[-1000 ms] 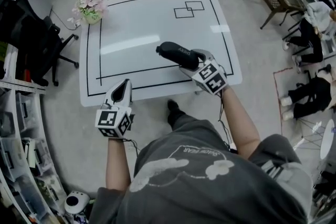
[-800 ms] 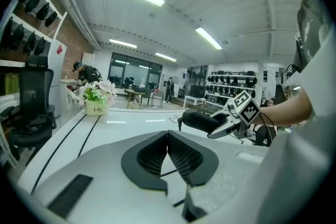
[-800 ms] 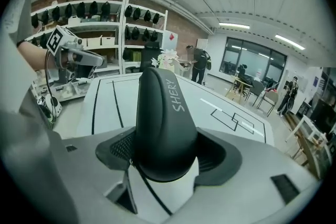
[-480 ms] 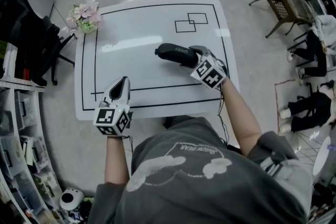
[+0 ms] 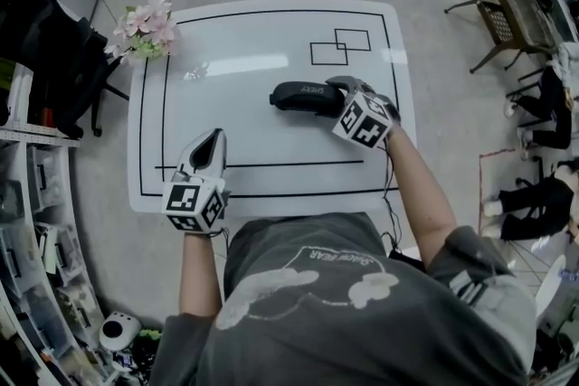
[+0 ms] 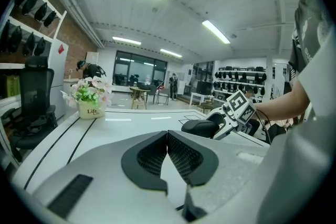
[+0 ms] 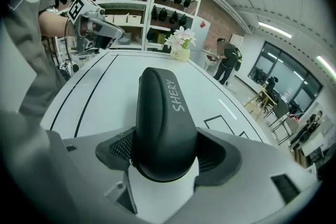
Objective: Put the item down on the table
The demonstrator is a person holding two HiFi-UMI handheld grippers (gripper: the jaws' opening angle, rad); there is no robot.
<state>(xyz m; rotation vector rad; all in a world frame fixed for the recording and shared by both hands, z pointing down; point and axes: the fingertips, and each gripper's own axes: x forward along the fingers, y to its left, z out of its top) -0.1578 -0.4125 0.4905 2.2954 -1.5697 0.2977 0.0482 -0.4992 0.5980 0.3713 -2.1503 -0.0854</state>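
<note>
My right gripper (image 5: 337, 95) is clamped on the black case (image 5: 303, 97), over the table (image 5: 262, 41) towards its right edge. My left gripper (image 5: 213, 140) sits at the near edge, jaws together, nothing in them.

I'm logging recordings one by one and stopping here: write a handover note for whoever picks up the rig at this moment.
Right claw: shut on one end of the black case; the rest of the case sticks out ahead of it.
Left claw: shut, empty, held over the near left part of the table.
Case: over the right-middle of the white table, just short of the two drawn rectangles. Whether it touches the surface cannot be told.
Done: the case is over the table.
Left: lower it if needed, open the right claw, back away.
</note>
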